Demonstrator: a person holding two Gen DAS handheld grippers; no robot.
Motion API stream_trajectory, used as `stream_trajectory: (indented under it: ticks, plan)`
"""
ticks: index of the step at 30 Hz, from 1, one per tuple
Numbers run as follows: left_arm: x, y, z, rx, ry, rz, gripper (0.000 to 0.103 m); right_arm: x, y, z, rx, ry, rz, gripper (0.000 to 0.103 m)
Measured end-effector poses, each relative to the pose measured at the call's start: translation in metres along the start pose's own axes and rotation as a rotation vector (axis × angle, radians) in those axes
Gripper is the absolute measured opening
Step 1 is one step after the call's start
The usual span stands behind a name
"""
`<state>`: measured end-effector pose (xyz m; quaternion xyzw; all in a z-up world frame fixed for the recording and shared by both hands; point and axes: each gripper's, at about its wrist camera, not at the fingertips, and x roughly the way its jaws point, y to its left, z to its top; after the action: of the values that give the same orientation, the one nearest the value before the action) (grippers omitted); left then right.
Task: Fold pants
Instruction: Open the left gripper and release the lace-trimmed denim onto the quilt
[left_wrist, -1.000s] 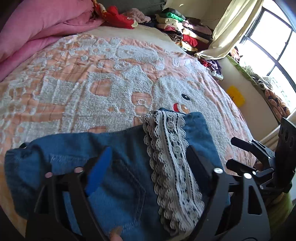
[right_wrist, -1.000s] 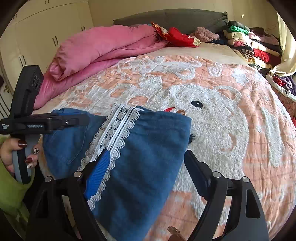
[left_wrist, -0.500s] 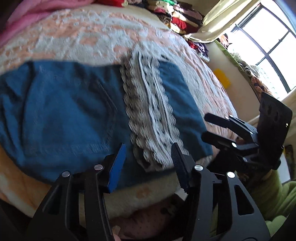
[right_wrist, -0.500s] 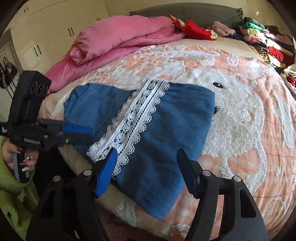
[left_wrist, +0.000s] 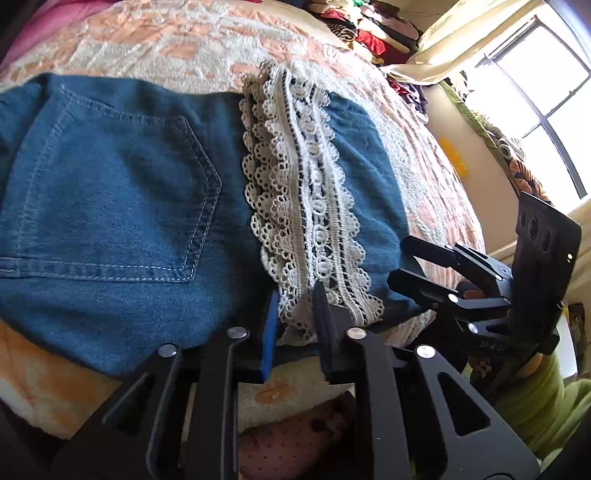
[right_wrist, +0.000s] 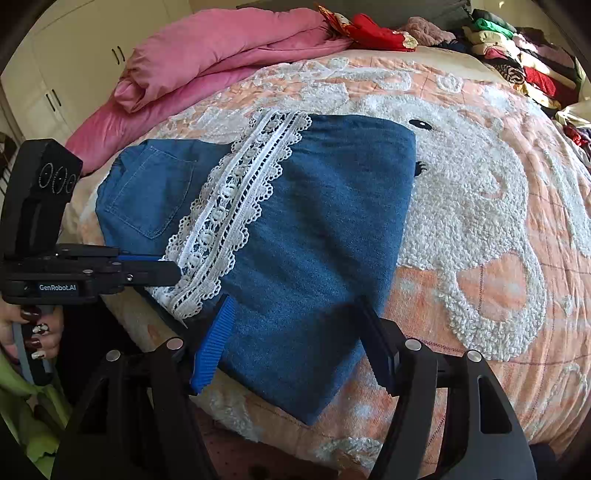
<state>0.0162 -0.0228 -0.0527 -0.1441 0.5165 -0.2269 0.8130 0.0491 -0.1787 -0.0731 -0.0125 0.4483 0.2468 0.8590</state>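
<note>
The left gripper (left_wrist: 295, 325) nearly pinches the lace hem (left_wrist: 295, 192) at the pants' (left_wrist: 110, 192) near edge, while the right gripper (right_wrist: 291, 343) straddles denim, wide open, holding nothing, apparently positioned for the next fold.

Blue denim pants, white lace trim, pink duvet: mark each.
Blue denim pants (right_wrist: 332, 229): right wrist view, on the folded-over leg panel.
White lace trim (left_wrist: 303, 206): left wrist view, mid-strip.
Pink duvet (right_wrist: 221, 48): right wrist view, on its top fold.

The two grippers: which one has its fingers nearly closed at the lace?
The left gripper, narrowed around the white lace trim of the blue denim pants; the right gripper is wide open.
</note>
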Motion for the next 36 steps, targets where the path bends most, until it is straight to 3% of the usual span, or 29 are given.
stream_trajectory:
  ticks: [6, 14, 19, 30, 36]
  plan:
    - [-0.014, -0.015, -0.012, 0.111, -0.021, 0.085, 0.009, -0.017, 0.018, 0.006, -0.06, -0.052, 0.013, 0.065]
    - [-0.003, -0.012, -0.01, 0.136, -0.005, 0.112, 0.014, 0.009, 0.021, -0.004, -0.093, 0.067, -0.094, 0.064]
    - [0.0, -0.009, -0.008, 0.13, 0.001, 0.111, 0.019, 0.013, 0.016, -0.008, -0.082, 0.076, -0.098, 0.064]
    - [-0.003, -0.009, -0.009, 0.134, -0.004, 0.118, 0.02, -0.001, 0.003, -0.001, 0.034, 0.054, -0.016, 0.065]
    - [-0.01, -0.009, -0.008, 0.139, -0.017, 0.133, 0.029, -0.014, -0.008, 0.0, 0.096, 0.02, 0.016, 0.072]
